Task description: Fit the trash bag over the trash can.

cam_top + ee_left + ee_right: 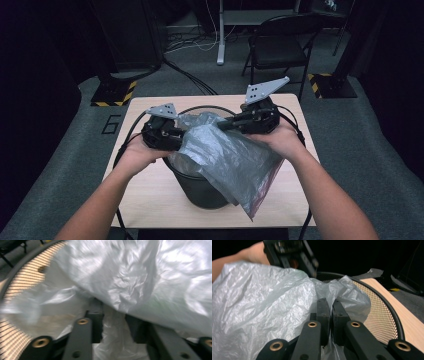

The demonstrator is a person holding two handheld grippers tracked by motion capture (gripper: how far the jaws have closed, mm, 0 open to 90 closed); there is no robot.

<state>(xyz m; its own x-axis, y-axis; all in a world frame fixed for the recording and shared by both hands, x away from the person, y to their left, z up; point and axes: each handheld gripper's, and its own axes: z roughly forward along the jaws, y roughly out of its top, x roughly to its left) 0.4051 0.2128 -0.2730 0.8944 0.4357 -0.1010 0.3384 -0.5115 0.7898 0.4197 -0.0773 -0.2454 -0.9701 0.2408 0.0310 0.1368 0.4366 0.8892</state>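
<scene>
Dark curtained lab, taped stands (113, 93)

A small light wooden table (150, 200) is standing on grey carpet (65, 165). Beyond it, a black folding metal chair (280, 47) is sitting near a white metal post (220, 35). Loose black and white cables (190, 47) are trailing across the floor. Yellow-and-black striped stand bases (114, 93) are flanking the table's far corners.
</scene>
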